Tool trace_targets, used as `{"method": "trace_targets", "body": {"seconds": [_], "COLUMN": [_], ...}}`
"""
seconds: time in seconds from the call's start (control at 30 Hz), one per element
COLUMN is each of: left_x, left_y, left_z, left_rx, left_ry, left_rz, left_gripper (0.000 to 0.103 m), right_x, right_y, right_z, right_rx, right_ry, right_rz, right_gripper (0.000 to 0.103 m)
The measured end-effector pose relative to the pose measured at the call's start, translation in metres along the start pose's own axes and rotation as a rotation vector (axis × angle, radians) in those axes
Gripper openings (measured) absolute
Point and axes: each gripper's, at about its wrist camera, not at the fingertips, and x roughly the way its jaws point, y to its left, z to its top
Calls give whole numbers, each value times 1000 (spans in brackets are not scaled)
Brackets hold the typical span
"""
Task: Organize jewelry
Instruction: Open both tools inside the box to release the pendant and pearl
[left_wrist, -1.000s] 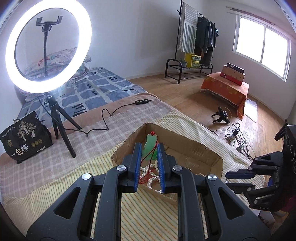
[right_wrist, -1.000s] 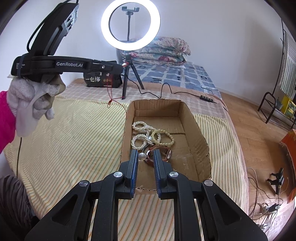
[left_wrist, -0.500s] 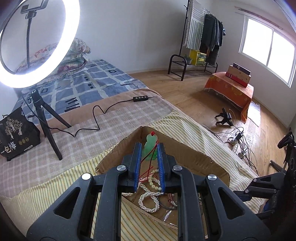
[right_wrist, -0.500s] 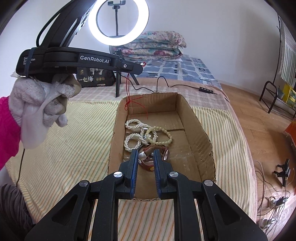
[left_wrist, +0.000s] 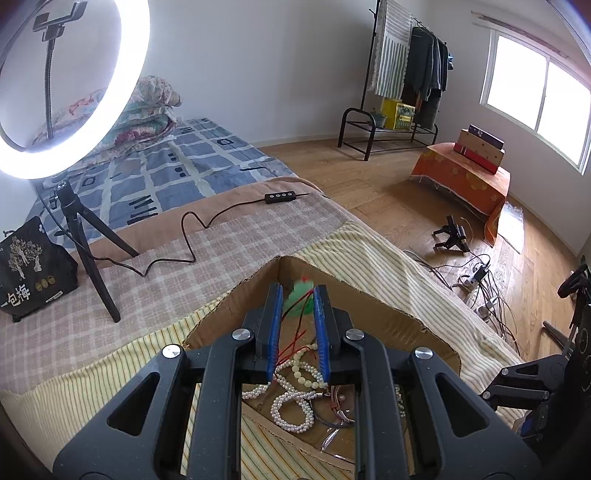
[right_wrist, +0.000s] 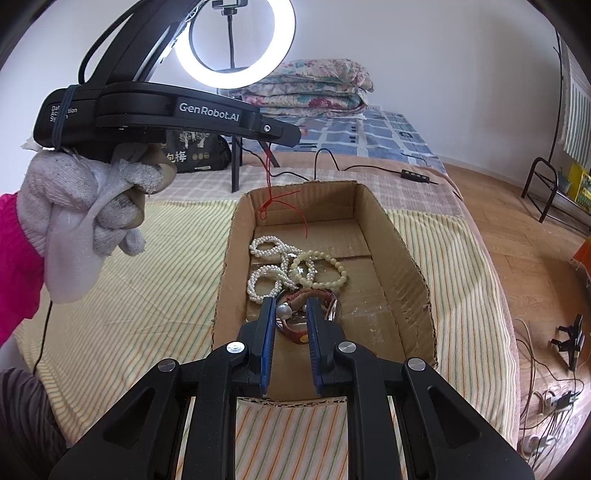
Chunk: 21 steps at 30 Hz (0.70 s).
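My left gripper (left_wrist: 298, 291) is nipped on a green pendant (left_wrist: 300, 300), its red cord (right_wrist: 275, 206) trailing down into the cardboard box (right_wrist: 406, 258) toward six o'clock. My right gripper (right_wrist: 290, 306), slightly parted and empty, hovers over the jewelry pile (right_wrist: 295, 269), bracelets at twelve o'clock; it's nearer.

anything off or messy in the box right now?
Yes. In the cardboard box the pearl strands, pale bead bracelet and red-strapped watch lie tangled in one heap. The left gripper holds a green pendant whose red cord trails loose into the box.
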Motion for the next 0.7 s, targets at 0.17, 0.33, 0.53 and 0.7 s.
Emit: {"method": "trace_targets", "body": {"seconds": [0.17,0.33,0.53,0.7], "left_x": [0,-4,-13,-22], "left_y": [-2,-1,1,3], "left_z": [3,4,4,4], "left_rx": [1,3,-2,-17], "left_ry": [-3,-24,-38,-42], "left_rz": [7,16,45,62], "left_gripper": [16,54,77,81], "right_x": [0,-3,-8,-12], "right_y": [2,2,8,13], "right_z": [1,1,2,3], "right_rx": [-12,-8,-32,-36], "right_ry": [-2,-15,-37,-37], "right_rz": [-16,-27,-88,-129], "right_gripper": [22,47,73,78]}}
